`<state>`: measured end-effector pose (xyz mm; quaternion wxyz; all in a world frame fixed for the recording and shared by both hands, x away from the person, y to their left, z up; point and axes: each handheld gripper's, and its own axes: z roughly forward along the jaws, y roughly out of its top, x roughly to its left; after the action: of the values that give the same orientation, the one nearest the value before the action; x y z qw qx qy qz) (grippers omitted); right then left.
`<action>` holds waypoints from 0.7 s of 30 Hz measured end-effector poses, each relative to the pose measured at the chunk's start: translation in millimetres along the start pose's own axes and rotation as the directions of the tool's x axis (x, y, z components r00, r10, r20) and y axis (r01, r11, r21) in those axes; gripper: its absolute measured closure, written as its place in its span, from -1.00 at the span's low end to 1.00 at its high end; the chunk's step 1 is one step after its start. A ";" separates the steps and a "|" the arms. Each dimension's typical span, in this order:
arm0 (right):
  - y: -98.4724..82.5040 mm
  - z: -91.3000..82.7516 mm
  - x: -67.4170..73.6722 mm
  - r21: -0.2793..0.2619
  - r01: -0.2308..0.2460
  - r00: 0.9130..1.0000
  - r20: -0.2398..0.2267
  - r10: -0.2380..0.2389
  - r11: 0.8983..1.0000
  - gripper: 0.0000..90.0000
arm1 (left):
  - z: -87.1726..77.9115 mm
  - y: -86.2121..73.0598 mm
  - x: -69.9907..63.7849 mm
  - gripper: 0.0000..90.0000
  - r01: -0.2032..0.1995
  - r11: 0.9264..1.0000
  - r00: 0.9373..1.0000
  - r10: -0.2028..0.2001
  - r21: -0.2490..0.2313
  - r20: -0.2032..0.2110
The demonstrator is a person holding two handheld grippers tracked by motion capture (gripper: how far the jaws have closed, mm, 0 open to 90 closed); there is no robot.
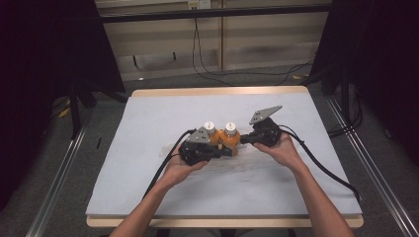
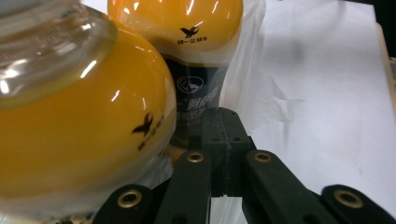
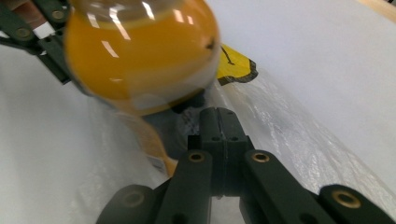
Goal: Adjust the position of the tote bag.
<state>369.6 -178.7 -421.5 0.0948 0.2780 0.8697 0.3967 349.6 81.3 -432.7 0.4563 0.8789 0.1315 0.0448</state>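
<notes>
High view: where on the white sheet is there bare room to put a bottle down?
The white sheet is bare along its far edge and toward both side edges. It is crowded in the middle, where the two orange bottles with white caps stand between the left gripper and the right gripper.

orange bottles, white caps, black labels
</notes>
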 end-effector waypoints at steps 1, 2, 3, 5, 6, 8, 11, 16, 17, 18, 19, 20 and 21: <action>-0.5 1.6 -1.4 0.003 -0.005 1.000 -0.003 0.005 1.000 1.00 | 1.7 0.1 -3.0 1.00 -0.017 1.000 1.000 0.018 0.003 -0.019; -1.2 4.1 -3.3 0.006 -0.005 1.000 -0.002 0.005 1.000 1.00 | 2.9 0.1 -4.0 1.00 -0.016 1.000 1.000 0.016 0.008 -0.009; -1.3 5.7 -4.1 0.003 -0.011 1.000 -0.006 0.011 1.000 1.00 | 4.8 -0.3 -4.6 1.00 -0.022 1.000 1.000 0.022 0.011 -0.017; -1.3 8.1 -5.1 -0.001 -0.012 1.000 -0.014 0.012 1.000 1.00 | 8.3 -2.4 -6.3 1.00 -0.027 0.999 0.999 0.027 0.019 -0.038; -1.5 9.7 -5.3 -0.003 -0.013 1.000 -0.015 0.013 1.000 1.00 | 10.4 -3.5 -6.9 1.00 -0.015 0.999 0.999 0.016 0.030 -0.032; -2.3 12.6 -6.3 0.002 -0.015 1.000 -0.015 0.015 1.000 1.00 | 13.2 -6.2 -6.6 1.00 -0.022 0.999 0.999 0.024 0.047 -0.033; -3.1 18.4 -8.2 0.012 -0.019 1.000 -0.019 0.019 1.000 1.00 | 17.5 -12.2 -6.2 1.00 -0.011 0.998 0.999 0.014 0.067 -0.033; -2.2 32.8 -12.5 0.023 -0.033 0.998 -0.043 0.034 0.999 1.00 | 21.3 -18.2 -8.7 1.00 -0.012 0.996 0.999 0.015 0.092 -0.029; -2.9 36.0 -14.0 0.028 -0.035 0.998 -0.050 0.037 0.999 1.00 | 21.7 -18.6 -9.2 1.00 -0.014 0.996 0.999 0.017 0.090 -0.029; -3.4 38.7 -14.5 0.039 -0.044 0.998 -0.049 0.045 0.998 1.00 | 21.5 -18.7 -9.8 1.00 -0.022 0.995 0.999 0.025 0.096 -0.029; -4.6 42.1 -16.6 0.052 -0.038 0.998 -0.050 0.041 0.998 1.00 | 21.6 -18.9 -11.0 1.00 -0.022 0.995 0.999 0.025 0.100 -0.028; -5.8 45.3 -17.9 0.060 -0.052 0.997 -0.053 0.055 0.997 1.00 | 22.1 -19.7 -11.6 1.00 -0.028 0.994 0.999 0.031 0.101 -0.025; -7.0 48.7 -19.8 0.068 -0.058 0.997 -0.053 0.061 0.996 1.00 | 22.4 -20.3 -12.2 1.00 -0.026 0.994 0.999 0.028 0.106 -0.023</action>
<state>402.0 -162.5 -460.3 0.0496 0.2957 0.8759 0.3779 338.4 71.4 -461.7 0.4070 0.9028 0.1274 0.0546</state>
